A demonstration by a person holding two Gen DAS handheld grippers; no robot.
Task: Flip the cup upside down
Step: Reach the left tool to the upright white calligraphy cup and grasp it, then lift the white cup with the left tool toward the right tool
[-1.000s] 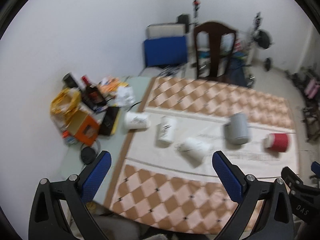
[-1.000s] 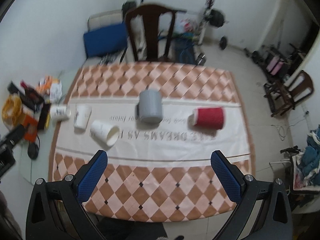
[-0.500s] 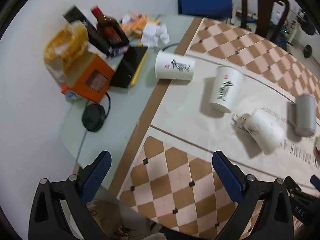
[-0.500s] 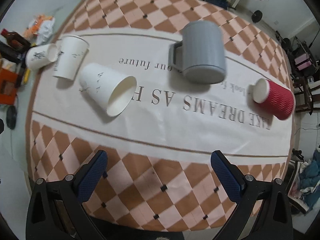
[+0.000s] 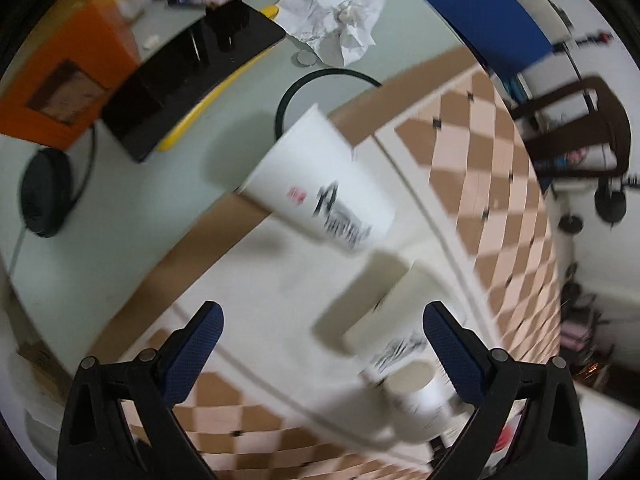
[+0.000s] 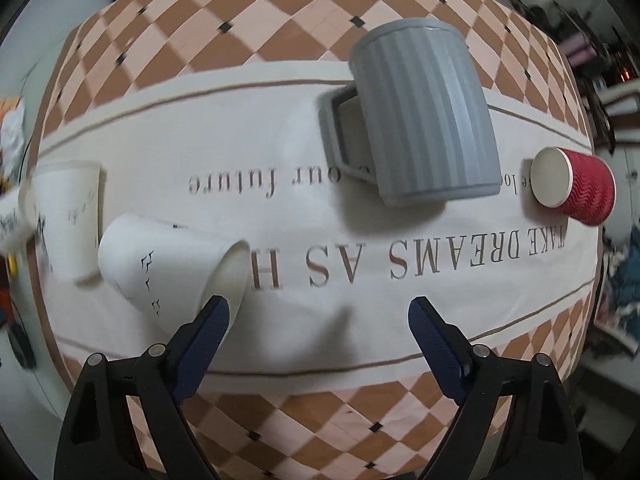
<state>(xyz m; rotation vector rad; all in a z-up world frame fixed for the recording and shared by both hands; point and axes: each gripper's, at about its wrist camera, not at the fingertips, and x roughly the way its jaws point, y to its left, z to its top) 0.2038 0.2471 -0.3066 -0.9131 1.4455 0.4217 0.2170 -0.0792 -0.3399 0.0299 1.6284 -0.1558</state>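
Note:
In the left wrist view a white paper cup (image 5: pixel 320 184) with black lettering lies on its side at the tablecloth's edge. A second white cup (image 5: pixel 372 308) and a third (image 5: pixel 412 404) lie nearer, blurred. My left gripper (image 5: pixel 320 332) is open and empty, just short of them. In the right wrist view a white cup (image 6: pixel 172 264) lies on its side with its mouth toward me, beside another white cup (image 6: pixel 68 216). A grey ribbed mug (image 6: pixel 424 128) and a red ripple cup (image 6: pixel 576 192) lie on their sides. My right gripper (image 6: pixel 318 316) is open and empty above the cloth.
The checkered tablecloth (image 6: pixel 280 8) covers the table. At its left sit an orange box (image 5: pixel 60 76), a black flat case (image 5: pixel 188 72), crumpled paper (image 5: pixel 340 24), a black cable loop (image 5: pixel 288 96) and a black round disc (image 5: pixel 44 192). A dark chair (image 5: pixel 580 120) stands beyond.
Both grippers have moved down and closer to the table. The left now looks steeply at the leftmost white cups. The right is nearer the grey mug and the open-mouthed white cup.

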